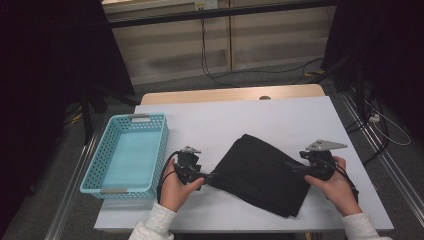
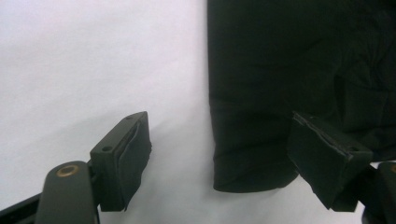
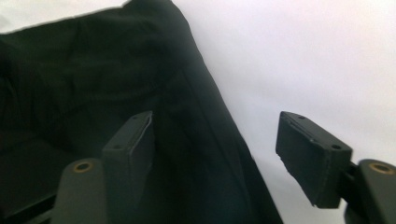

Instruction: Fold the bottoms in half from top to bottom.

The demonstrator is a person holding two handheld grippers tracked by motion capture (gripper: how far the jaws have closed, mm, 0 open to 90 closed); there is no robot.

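A folded black cloth (image 1: 260, 175) lies on the white table (image 1: 280, 112), towards its front edge. My left gripper (image 1: 212, 176) rests at the cloth's left corner, held by a hand. In the left gripper view, that gripper (image 2: 224, 158) is open and the corner of the cloth (image 2: 289, 70) lies between its pads without being pressed. My right gripper (image 1: 292, 167) sits at the cloth's right edge. In the right gripper view it (image 3: 219, 154) is open too, its left jaw over the cloth (image 3: 93, 93) and its right jaw over bare table.
A light blue plastic basket (image 1: 91, 172) stands at the table's left edge, nothing in it. Behind the cloth the white tabletop stretches back to a wooden strip (image 1: 230, 94). Cables lie on the floor beyond and to the right.
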